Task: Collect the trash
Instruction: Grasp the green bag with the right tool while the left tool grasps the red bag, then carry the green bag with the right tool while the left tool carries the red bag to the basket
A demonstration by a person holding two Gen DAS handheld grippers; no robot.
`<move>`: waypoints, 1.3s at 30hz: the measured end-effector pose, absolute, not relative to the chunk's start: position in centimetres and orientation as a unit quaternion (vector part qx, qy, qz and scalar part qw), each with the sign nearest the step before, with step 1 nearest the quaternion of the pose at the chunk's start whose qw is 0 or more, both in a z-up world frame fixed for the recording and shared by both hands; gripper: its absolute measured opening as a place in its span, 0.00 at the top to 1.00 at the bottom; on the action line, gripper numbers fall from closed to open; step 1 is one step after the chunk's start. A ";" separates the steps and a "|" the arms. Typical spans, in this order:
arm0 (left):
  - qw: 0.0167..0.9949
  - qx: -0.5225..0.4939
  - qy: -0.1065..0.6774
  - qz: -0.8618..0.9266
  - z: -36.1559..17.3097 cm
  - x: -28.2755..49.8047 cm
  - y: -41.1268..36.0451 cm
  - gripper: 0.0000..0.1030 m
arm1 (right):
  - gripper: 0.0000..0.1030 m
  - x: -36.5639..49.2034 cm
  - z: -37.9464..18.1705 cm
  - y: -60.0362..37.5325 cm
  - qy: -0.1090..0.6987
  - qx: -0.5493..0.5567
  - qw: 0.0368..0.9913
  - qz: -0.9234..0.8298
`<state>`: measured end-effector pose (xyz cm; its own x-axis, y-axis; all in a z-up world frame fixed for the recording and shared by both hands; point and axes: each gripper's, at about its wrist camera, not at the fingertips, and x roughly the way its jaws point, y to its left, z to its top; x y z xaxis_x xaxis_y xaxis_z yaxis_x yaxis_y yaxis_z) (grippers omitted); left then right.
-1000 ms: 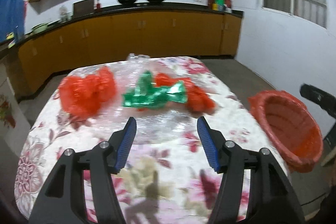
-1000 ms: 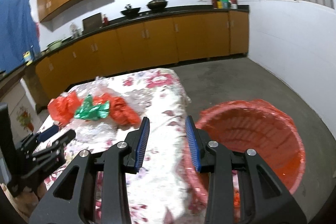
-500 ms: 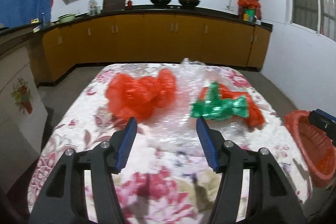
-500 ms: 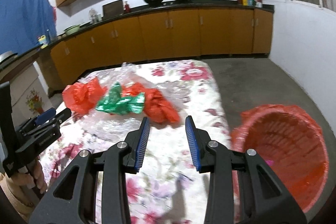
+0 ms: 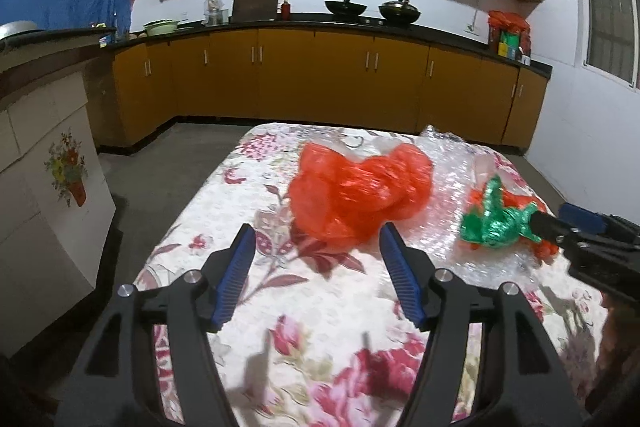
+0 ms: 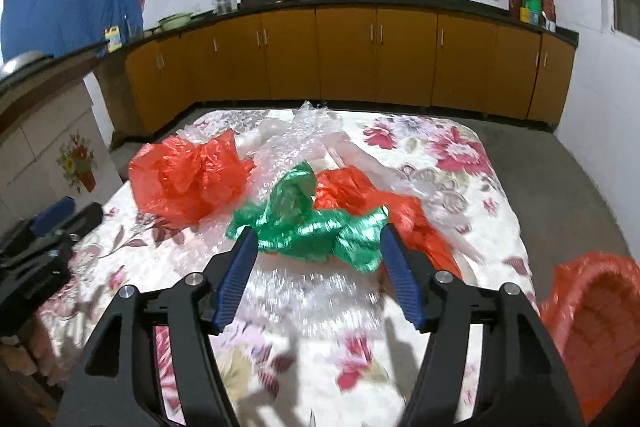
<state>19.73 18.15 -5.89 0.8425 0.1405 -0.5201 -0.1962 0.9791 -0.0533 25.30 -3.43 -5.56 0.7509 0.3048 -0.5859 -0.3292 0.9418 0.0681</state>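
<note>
Two sets of my jaws have just been opening, both empty. My right gripper (image 6: pixel 316 259) faces the green foil wrapper (image 6: pixel 316 227), light and crinkly, just right of the red plastic bag (image 5: pixel 360 193) my left gripper (image 5: pixel 316 259) faces; I'd pinch bunched folds.

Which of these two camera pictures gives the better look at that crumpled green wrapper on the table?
The right wrist view. There the green wrapper lies near the picture's middle, spread out just beyond the open right gripper. In the left wrist view it sits small toward the right edge, partly hidden behind the other gripper's finger.
</note>
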 end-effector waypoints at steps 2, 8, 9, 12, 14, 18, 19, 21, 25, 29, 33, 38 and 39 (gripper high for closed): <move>0.958 -0.055 0.266 0.091 -5.9 20.0 18.8 0.38 | 0.34 26.0 -5.8 -2.7 0.309 -0.032 0.935 0.174; 0.957 -0.063 0.268 0.094 -6.0 21.2 20.3 0.37 | 0.31 28.4 -7.3 -1.2 0.333 -0.072 0.924 0.176; 0.957 -0.065 0.268 0.094 -6.0 21.5 20.4 0.37 | 0.31 28.6 -7.6 -1.1 0.339 -0.078 0.921 0.177; 0.956 -0.067 0.271 0.093 -6.2 22.4 20.6 0.37 | 0.29 28.8 -8.1 -0.7 0.343 -0.101 0.917 0.178; 0.955 -0.069 0.276 0.088 -6.5 23.2 20.7 0.37 | 0.29 29.0 -8.3 -0.4 0.346 -0.114 0.914 0.179; 0.954 -0.068 0.282 0.082 -6.6 24.6 20.6 0.37 | 0.29 28.9 -8.3 -0.3 0.347 -0.132 0.912 0.174; 0.954 -0.069 0.282 0.080 -6.5 25.1 20.6 0.37 | 0.28 28.8 -8.2 -0.3 0.344 -0.131 0.914 0.173; 0.953 -0.069 0.284 0.075 -6.5 26.0 20.7 0.36 | 0.26 28.8 -8.1 -0.5 0.341 -0.130 0.916 0.168; 0.951 -0.067 0.294 0.072 -6.8 28.0 20.8 0.35 | 0.37 29.4 -8.8 -0.5 0.359 -0.125 0.908 0.175; 0.946 -0.057 0.315 0.056 -7.7 29.4 20.7 0.51 | 0.55 29.6 -9.2 -1.0 0.377 -0.103 0.902 0.184; 0.942 -0.054 0.328 0.034 -8.4 29.9 20.4 0.89 | 0.74 29.8 -9.0 -2.3 0.386 -0.065 0.901 0.188; 0.947 -0.042 0.318 0.016 -8.2 29.2 19.6 0.97 | 0.79 29.3 -9.0 -3.2 0.391 -0.043 0.899 0.195; 0.948 -0.041 0.314 0.013 -8.0 28.9 19.5 0.97 | 0.80 29.0 -8.9 -3.3 0.389 -0.040 0.899 0.196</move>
